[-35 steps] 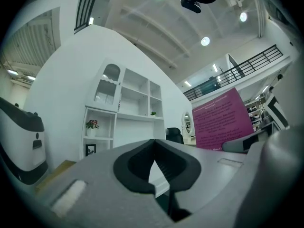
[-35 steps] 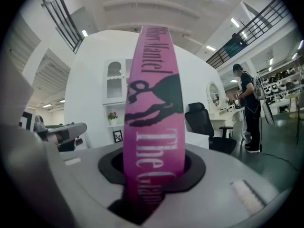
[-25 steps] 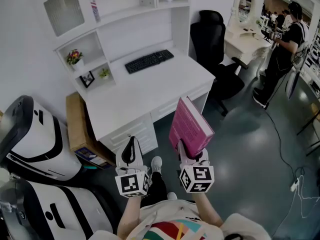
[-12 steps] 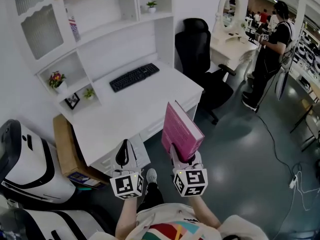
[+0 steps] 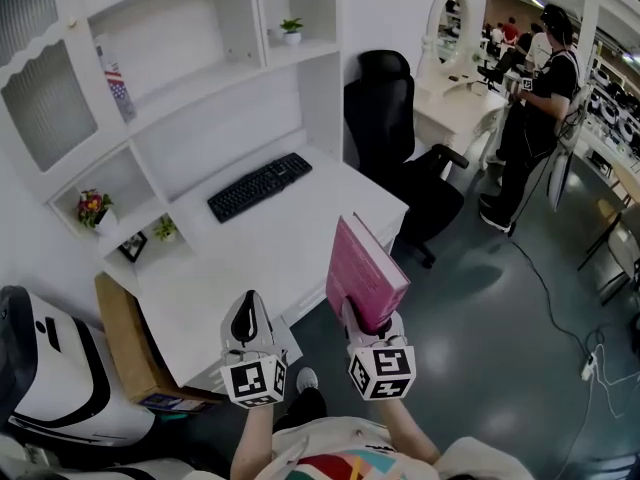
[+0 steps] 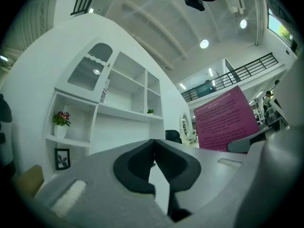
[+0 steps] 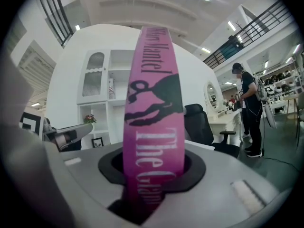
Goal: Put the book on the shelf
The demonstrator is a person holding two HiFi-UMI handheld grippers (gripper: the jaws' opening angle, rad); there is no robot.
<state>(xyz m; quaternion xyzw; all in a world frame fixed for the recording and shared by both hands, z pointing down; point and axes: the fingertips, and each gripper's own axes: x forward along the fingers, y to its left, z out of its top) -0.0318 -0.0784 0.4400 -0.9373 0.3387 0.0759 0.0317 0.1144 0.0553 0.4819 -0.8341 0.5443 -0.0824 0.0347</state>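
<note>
A thick pink book (image 5: 365, 271) stands upright in my right gripper (image 5: 363, 318), which is shut on its lower end, over the floor just off the white desk's (image 5: 300, 223) front right corner. In the right gripper view the pink spine (image 7: 154, 122) with dark lettering rises between the jaws of my right gripper (image 7: 152, 177). My left gripper (image 5: 248, 318) hovers beside it over the desk's front edge, shut on nothing; its dark pads meet in the left gripper view (image 6: 153, 148). The white shelf unit (image 5: 190, 78) rises behind the desk, with open compartments (image 6: 126, 94).
A black keyboard (image 5: 260, 186) lies on the desk. The shelves hold a flower pot (image 5: 92, 210), a picture frame (image 5: 131, 246), a small plant (image 5: 290, 30) and a thin book (image 5: 113, 76). A black chair (image 5: 392, 118) stands at right, a person (image 5: 530, 108) beyond it. A cardboard box (image 5: 125, 353) sits at left.
Both grippers have travelled forward toward the desk and shelf unit, the right one carrying the pink book. The desk now sits closer and the left gripper reaches its front edge.
</note>
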